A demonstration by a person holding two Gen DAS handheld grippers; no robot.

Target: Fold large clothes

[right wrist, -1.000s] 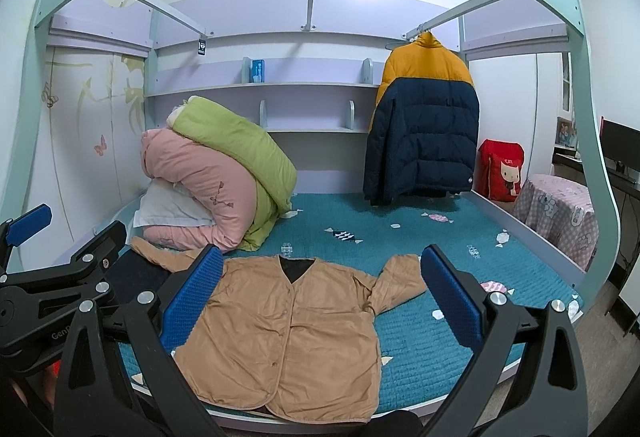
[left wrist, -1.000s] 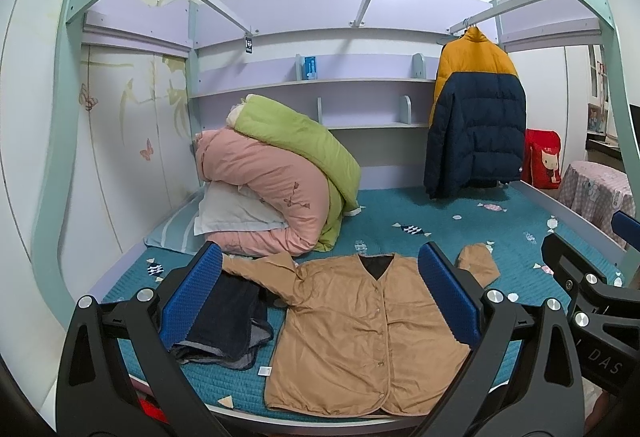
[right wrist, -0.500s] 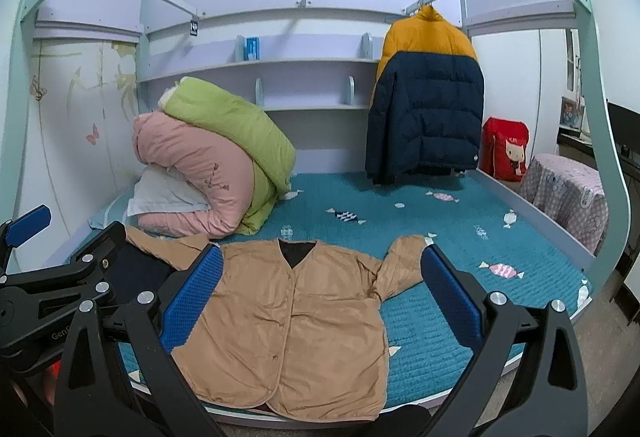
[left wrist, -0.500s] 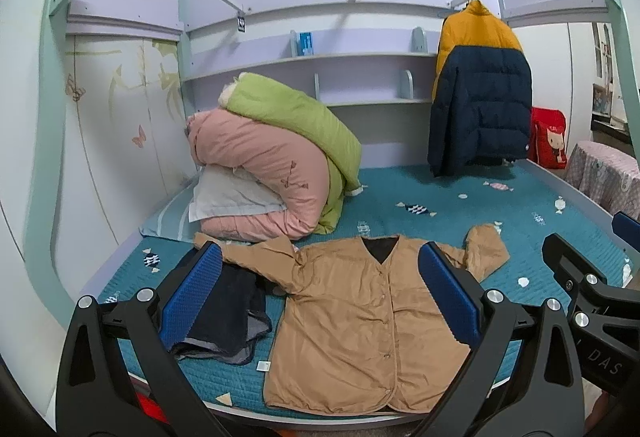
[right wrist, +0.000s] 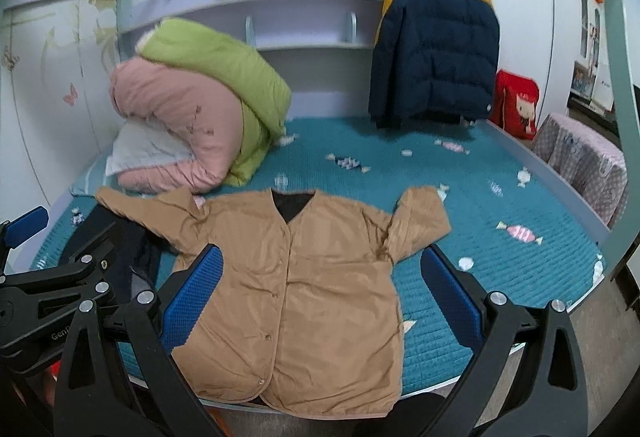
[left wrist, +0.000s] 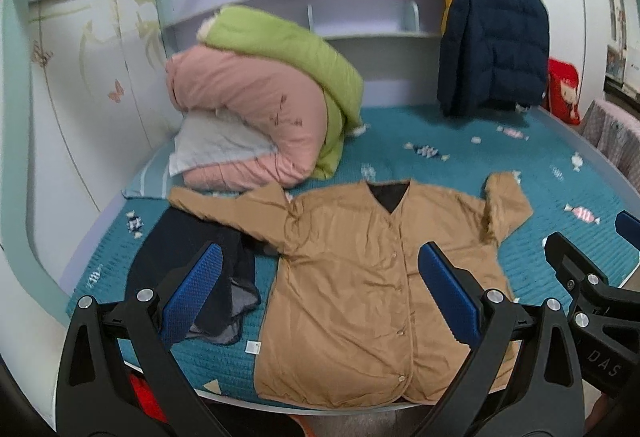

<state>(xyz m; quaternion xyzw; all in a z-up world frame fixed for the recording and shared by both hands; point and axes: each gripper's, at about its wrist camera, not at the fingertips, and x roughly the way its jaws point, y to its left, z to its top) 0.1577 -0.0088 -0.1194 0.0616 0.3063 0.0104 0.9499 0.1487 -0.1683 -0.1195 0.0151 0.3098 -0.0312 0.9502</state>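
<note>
A tan button-front jacket (left wrist: 352, 277) (right wrist: 292, 289) lies flat, front up, on the teal bed (left wrist: 460, 165) (right wrist: 480, 197), its hem at the near edge. One sleeve stretches left over a dark garment (left wrist: 188, 257) (right wrist: 132, 261); the other is bent at the right. My left gripper (left wrist: 320, 297) hovers open above the jacket's left half, holding nothing. My right gripper (right wrist: 320, 297) also stands open, over the jacket's lower part. Each gripper shows at the edge of the other's view.
Rolled pink and green quilts (left wrist: 260, 105) (right wrist: 192, 105) with a white pillow fill the back left. A navy and yellow puffer jacket (left wrist: 492, 37) (right wrist: 436, 41) hangs at the back right. A red bag (right wrist: 516, 105) and a covered stool (right wrist: 588, 165) stand right of the bed.
Both views have tilted down and moved closer to the bed, so the jacket looms larger between the fingers. Both grippers stay open; the clothes have not moved.
</note>
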